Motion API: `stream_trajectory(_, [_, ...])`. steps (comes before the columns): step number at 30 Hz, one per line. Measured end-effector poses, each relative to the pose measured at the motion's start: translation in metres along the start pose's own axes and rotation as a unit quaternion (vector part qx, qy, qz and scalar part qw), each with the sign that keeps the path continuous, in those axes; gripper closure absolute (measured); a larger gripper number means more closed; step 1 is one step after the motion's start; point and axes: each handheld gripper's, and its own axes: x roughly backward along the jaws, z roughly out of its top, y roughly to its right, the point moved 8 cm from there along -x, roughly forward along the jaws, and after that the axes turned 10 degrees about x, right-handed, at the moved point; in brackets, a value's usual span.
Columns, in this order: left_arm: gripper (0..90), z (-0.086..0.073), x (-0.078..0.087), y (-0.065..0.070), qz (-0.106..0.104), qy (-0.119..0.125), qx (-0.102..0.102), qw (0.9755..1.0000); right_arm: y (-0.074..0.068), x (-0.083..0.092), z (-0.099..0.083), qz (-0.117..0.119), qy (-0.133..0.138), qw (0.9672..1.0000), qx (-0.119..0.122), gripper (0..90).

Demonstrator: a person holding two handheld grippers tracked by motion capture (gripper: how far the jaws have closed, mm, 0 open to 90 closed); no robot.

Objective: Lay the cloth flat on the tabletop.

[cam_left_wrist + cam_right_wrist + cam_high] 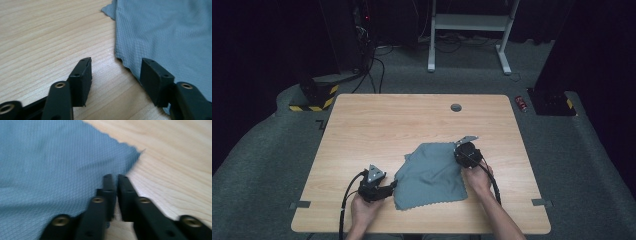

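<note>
Waffle-weave grey cloth (pixel 165 32) with scalloped edge between spread left gripper (pixel 116 75) jaws; right gripper (pixel 116 182) nearly closed, pinching nothing, above woodgrain table (pixel 175 170).

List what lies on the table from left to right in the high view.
left gripper → grey cloth → right gripper, at the cloth's right edge, all on the wooden table.

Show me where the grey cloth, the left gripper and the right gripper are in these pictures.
grey cloth (pixel 432 172), high view, middle of the fabric.
left gripper (pixel 116 72), left gripper view, gap midway between its open jaw tips.
right gripper (pixel 117 178), right gripper view, narrow gap midway between its nearly closed jaw tips, at the cloth's edge.
</note>
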Motion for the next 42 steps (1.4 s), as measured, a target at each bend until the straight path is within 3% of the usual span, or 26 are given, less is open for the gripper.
stream_trajectory(2, [46.5, 0.006, -0.001, -0.003, -0.012, -0.011, 0.023, 0.9996, -0.007, 0.011, 0.004, 0.018, 0.030, 0.9993, -0.011, 75.4])
stream_trajectory(4, [47.7, 0.017, -0.003, -0.004, -0.011, -0.011, 0.025, 0.9996, -0.021, 0.020, 0.005, 0.041, 0.056, 0.9976, -0.002, 74.0])
stream_trajectory(7, [48.8, 0.038, -0.010, -0.002, -0.004, -0.014, 0.006, 0.9999, -0.044, 0.023, -0.003, 0.055, 0.059, 0.9962, 0.034, 72.7])
stream_trajectory(11, [49.3, 0.061, -0.031, -0.004, 0.015, -0.027, -0.010, 0.9995, -0.055, 0.021, -0.018, 0.061, 0.065, 0.9954, 0.035, 70.8])
stream_trajectory(17, [49.8, 0.076, -0.063, -0.005, 0.038, -0.048, -0.018, 0.9980, -0.056, 0.023, -0.032, 0.060, 0.073, 0.9950, 0.031, 68.7])
stream_trajectory(22, [54.0, 0.078, -0.079, -0.003, 0.052, -0.068, -0.036, 0.9957, -0.057, 0.025, -0.039, 0.057, 0.076, 0.9948, 0.037, 69.9])
stream_trajectory(26, [57.9, 0.078, -0.080, -0.003, 0.045, -0.069, -0.031, 0.9961, -0.057, 0.026, -0.041, 0.061, 0.082, 0.9942, 0.034, 69.8])
stream_trajectory(36, [88.9, 0.077, -0.081, 0.008, 0.013, -0.078, -0.053, 0.9954, -0.056, 0.025, -0.043, 0.062, 0.097, 0.9929, 0.032, 69.7])
stream_trajectory(42, [90.0, 0.081, -0.078, -0.001, -0.003, -0.075, -0.018, 0.9970, -0.056, 0.025, -0.043, 0.062, 0.097, 0.9929, 0.032, 69.6])
